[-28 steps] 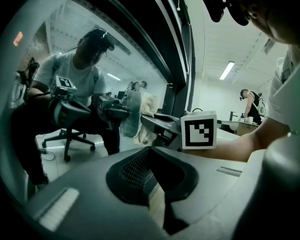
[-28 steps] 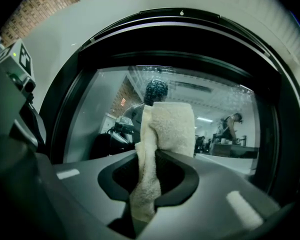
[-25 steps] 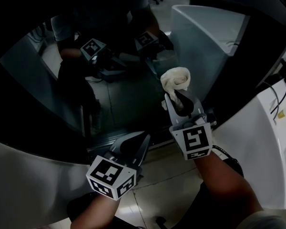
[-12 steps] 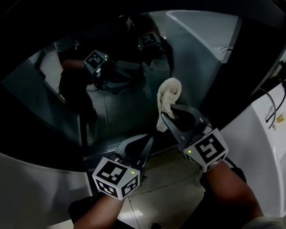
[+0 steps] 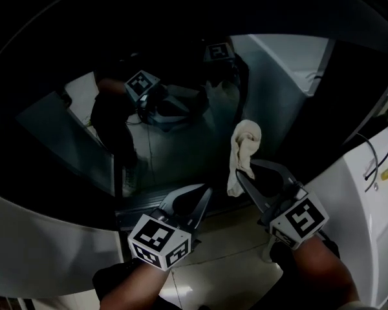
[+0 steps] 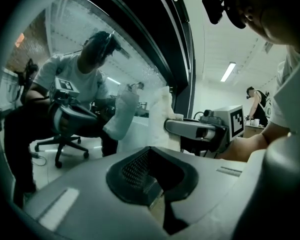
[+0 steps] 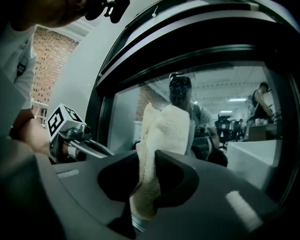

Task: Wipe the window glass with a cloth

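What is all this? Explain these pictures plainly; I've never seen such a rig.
No machine: a person grips two two-jaw tools; the marked cubes are part of them. The dark picture comes from a camera on the person's head, looking down. The other two come from cameras riding on each tool. The right tool is shut on a pale cloth, held before the window glass. The left tool is shut and empty, lower down. The glass mirrors the person and both tools.
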`<state>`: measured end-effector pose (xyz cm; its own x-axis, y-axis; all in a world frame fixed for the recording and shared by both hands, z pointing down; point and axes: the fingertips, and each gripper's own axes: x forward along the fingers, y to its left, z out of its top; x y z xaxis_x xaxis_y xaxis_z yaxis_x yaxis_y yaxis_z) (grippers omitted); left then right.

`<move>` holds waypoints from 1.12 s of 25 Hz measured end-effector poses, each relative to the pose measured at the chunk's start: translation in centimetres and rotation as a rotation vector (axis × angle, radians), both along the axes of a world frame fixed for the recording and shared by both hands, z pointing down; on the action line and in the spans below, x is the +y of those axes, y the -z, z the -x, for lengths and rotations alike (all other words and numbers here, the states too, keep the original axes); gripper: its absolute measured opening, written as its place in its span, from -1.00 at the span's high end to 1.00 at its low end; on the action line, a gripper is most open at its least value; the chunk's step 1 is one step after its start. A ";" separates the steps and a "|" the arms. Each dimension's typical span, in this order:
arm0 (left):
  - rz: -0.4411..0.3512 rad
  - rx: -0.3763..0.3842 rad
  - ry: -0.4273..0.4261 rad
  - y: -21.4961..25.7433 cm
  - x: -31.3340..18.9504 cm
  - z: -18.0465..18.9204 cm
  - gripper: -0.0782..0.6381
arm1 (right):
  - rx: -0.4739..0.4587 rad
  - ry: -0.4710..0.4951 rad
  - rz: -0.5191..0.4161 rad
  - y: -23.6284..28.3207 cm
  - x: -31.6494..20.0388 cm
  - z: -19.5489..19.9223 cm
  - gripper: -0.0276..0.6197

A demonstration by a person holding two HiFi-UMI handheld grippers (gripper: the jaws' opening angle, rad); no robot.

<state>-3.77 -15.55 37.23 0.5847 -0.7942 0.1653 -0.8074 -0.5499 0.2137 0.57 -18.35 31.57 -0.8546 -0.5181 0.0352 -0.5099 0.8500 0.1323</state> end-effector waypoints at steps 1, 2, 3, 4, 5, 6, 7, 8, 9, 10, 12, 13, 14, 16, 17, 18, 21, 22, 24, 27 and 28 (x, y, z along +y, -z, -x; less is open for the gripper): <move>0.003 0.003 0.005 -0.1 0.2 0.1 0.73 | 0.006 -0.001 0.020 -0.7 0.3 -0.6 0.71; 0.002 0.005 0.011 0.1 0.3 0.1 0.73 | 0.014 -0.007 0.046 -1.5 0.4 -1.3 0.71; -0.002 0.005 0.019 0.6 0.6 0.2 0.73 | 0.020 -0.016 0.076 -2.1 0.6 -2.2 0.71; -0.007 0.003 0.028 1.5 1.0 0.4 0.73 | 0.022 -0.024 0.106 -2.4 0.8 -2.9 0.71; -0.012 -0.001 0.038 2.6 1.5 0.6 0.73 | 0.019 -0.028 0.131 -2.2 1.2 -3.4 0.71; -0.017 -0.008 0.046 3.8 2.1 0.9 0.73 | 0.015 -0.030 0.150 -1.9 1.7 -3.8 0.71; -0.021 -0.015 0.052 4.9 2.8 1.0 0.73 | 0.014 -0.031 0.165 -1.4 2.4 -4.2 0.71; -0.024 -0.022 0.057 5.8 3.6 1.1 0.73 | 0.015 -0.031 0.180 -0.9 3.2 -4.6 0.71; -0.026 -0.027 0.063 6.5 4.5 1.3 0.73 | 0.017 -0.027 0.196 -0.5 4.1 -4.8 0.71; -0.027 -0.031 0.070 7.0 5.4 1.4 0.73 | 0.021 -0.021 0.211 -0.2 5.1 -5.0 0.71; -0.032 -0.031 0.092 7.5 7.1 2.0 0.73 | 0.036 -0.002 0.224 0.5 7.0 -5.0 0.71; -0.033 -0.026 0.102 7.7 7.8 2.2 0.73 | 0.043 0.007 0.224 1.0 7.7 -5.0 0.71; -0.032 -0.019 0.111 7.9 8.6 2.3 0.73 | 0.046 0.014 0.225 1.6 8.5 -5.0 0.71; -0.027 -0.009 0.130 8.2 10.4 2.5 0.74 | 0.043 0.025 0.239 2.3 10.3 -5.2 0.72; -0.029 -0.009 0.141 8.4 11.4 2.6 0.74 | 0.041 0.030 0.248 2.6 11.2 -5.2 0.71; -0.032 -0.011 0.152 8.6 12.3 2.8 0.74 | 0.042 0.034 0.255 2.9 11.9 -5.3 0.71; -0.040 -0.018 0.175 9.3 14.8 3.3 0.73 | 0.050 0.041 0.252 3.7 13.8 -5.5 0.71; -0.040 -0.026 0.178 9.4 15.5 3.6 0.73 | 0.055 0.045 0.244 3.9 14.4 -5.4 0.71; -0.034 -0.036 0.183 9.5 16.9 4.1 0.73 | 0.070 0.051 0.228 4.3 15.5 -5.5 0.71; -0.024 -0.010 0.192 9.9 18.9 4.8 0.73 | 0.085 0.051 0.221 4.9 17.1 -5.9 0.71; -0.024 -0.005 0.199 10.0 19.5 5.1 0.73 | 0.085 0.050 0.221 5.1 17.6 -6.1 0.71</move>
